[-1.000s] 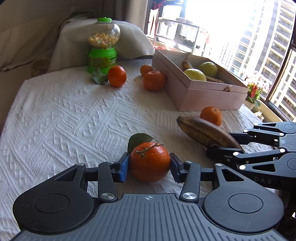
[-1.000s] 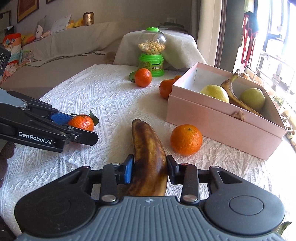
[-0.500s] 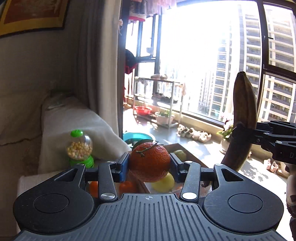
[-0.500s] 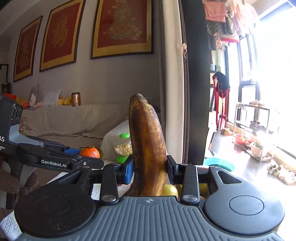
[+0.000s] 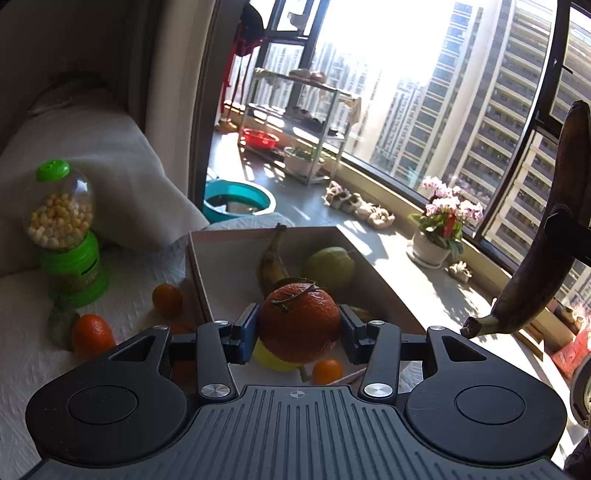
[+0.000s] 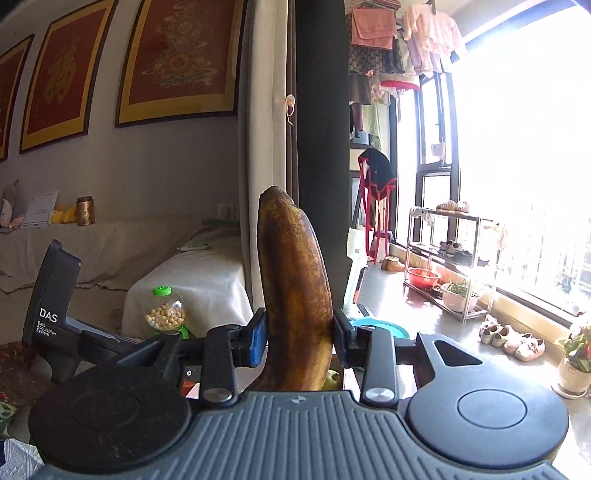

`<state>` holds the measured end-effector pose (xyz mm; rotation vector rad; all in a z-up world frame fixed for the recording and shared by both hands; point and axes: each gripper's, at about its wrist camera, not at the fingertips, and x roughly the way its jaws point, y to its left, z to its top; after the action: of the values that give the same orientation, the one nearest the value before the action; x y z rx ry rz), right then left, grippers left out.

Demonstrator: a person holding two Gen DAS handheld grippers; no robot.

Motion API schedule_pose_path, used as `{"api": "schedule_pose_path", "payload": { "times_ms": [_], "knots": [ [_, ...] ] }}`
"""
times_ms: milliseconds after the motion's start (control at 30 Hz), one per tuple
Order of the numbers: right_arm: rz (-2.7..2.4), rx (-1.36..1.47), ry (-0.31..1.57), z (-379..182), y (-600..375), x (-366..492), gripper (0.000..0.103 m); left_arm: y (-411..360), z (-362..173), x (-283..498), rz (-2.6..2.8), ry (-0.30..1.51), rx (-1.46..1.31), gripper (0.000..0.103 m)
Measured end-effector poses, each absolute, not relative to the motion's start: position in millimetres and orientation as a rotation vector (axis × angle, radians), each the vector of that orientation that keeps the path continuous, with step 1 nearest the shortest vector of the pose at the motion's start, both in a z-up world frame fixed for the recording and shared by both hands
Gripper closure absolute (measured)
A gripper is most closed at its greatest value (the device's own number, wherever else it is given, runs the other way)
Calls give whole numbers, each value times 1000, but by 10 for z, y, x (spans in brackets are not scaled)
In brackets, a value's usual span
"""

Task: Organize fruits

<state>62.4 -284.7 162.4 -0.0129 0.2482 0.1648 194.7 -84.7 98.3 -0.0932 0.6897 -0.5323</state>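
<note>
You're in a living room with a grey wall (image 6: 177,162) hung with three red-and-gold framed pictures (image 6: 181,59). A sofa under a beige cover (image 6: 110,243) runs along that wall; a metal cup (image 6: 85,210) and a white card (image 6: 42,207) sit on its back ledge. Pale curtain (image 6: 264,147) beside a dark pillar (image 6: 321,147). To your right, a big window (image 5: 424,92) with dark frames, strong sun, high-rise blocks (image 5: 491,122) outside. Laundry (image 6: 402,33) hangs above. Grey floor (image 5: 295,199) holds a metal shoe rack (image 6: 454,258), a red basin (image 6: 423,277), a teal basin (image 5: 239,199), shoes (image 6: 511,338). Pink potted flowers (image 5: 443,221) stand on the sill.
</note>
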Motion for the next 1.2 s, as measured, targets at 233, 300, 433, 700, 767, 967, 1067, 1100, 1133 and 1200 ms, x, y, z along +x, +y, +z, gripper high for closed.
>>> {"api": "schedule_pose_path", "payload": {
  "times_ms": [233,300,433,700,767,967,1067,1100,1133,1200],
  "knots": [
    [158,-23,308,1469,-2828,904,68,-664,960,1874,-509,604,-154,53],
    [161,-37,333,1428,-2819,963,68,-537,991,1791,-496,579,-194,53],
    [176,-65,385,1374,-2801,1166,68,-371,966,1602,-447,586,-208,53],
    [226,-276,626,1056,-2488,1938,68,-288,725,1235,-419,658,-134,53],
    [224,-320,665,903,-2371,2072,68,-295,692,1204,-412,667,-116,53],
    [242,-208,759,719,-2324,2382,68,-288,604,1107,-411,688,-70,53],
    [248,-198,765,665,-2320,2395,68,-293,572,1083,-417,694,-59,53],
    [255,-194,760,658,-2322,2386,68,-295,566,1080,-417,694,-55,53],
    [263,-187,759,658,-2321,2387,68,-296,562,1078,-419,695,-54,53],
    [276,-157,768,657,-2341,2395,67,-297,564,1062,-421,696,-55,53]
  ]
}}
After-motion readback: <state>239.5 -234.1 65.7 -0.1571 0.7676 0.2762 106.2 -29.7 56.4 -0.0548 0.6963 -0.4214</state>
